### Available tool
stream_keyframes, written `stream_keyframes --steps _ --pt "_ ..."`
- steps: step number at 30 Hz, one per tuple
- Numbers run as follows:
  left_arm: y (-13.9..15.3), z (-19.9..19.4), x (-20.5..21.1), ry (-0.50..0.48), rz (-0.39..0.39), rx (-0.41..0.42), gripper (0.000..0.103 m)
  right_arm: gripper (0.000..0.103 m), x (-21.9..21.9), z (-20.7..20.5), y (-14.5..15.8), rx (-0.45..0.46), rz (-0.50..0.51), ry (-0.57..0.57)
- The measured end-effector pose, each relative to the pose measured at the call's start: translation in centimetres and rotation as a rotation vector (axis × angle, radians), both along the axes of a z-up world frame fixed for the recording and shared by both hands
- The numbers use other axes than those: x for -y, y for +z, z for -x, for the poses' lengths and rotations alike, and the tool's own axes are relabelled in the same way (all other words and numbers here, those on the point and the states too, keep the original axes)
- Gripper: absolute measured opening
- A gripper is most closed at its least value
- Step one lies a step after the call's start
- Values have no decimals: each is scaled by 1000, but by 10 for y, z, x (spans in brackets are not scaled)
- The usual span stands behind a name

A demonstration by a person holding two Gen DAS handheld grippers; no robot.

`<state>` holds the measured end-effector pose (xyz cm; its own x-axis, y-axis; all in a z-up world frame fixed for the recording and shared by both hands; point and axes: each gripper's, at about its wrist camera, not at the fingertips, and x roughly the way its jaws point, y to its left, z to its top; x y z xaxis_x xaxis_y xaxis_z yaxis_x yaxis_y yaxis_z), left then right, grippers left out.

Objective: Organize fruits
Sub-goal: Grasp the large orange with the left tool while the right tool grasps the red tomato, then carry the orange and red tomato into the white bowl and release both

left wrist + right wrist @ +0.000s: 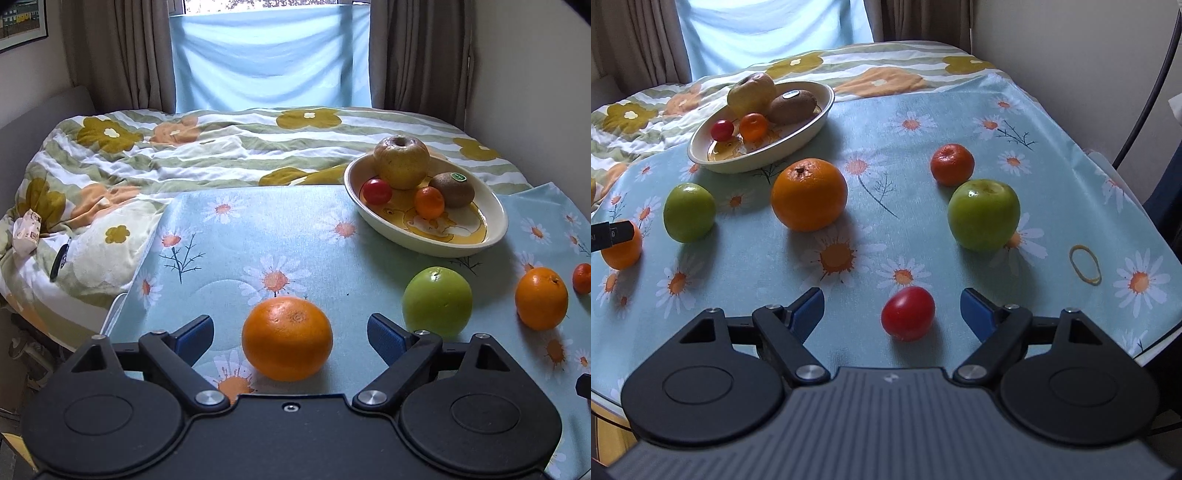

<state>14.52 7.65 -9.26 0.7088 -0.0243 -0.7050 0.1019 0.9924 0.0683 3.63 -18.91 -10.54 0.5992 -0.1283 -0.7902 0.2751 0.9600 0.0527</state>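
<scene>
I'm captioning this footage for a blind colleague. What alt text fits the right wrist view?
The open right gripper hovers over a daisy-print tablecloth, a red tomato between its fingers. Beyond lie two green apples, two oranges, a mandarin, and a dish already holding four fruits.

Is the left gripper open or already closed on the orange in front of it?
Open. The left gripper has its blue fingers spread on either side of the orange, with clear gaps on both sides; neither touches it.
</scene>
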Motion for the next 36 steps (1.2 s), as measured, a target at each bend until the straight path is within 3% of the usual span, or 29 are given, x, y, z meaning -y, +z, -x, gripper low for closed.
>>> stream_keyframes --steps 10,12,26,29,31,36 --pt "-15 -13 2 -14 -20 -55 75 81 3 -4 -6 -16 3 -25" --pt "-17 -13 2 -5 -33 -62 64 80 3 -4 -7 -19 4 -30" --pt "-17 -8 1 -24 -38 -63 63 70 3 -1 -8 -27 14 -42" --pt "-17 -5 2 -27 -39 -65 63 64 3 0 -8 -23 19 -46" --pt "-17 -2 3 -24 -38 -65 63 50 2 -1 -8 -26 27 -43" --pt "-12 5 3 -13 -32 -50 63 46 0 0 -2 -8 37 -32"
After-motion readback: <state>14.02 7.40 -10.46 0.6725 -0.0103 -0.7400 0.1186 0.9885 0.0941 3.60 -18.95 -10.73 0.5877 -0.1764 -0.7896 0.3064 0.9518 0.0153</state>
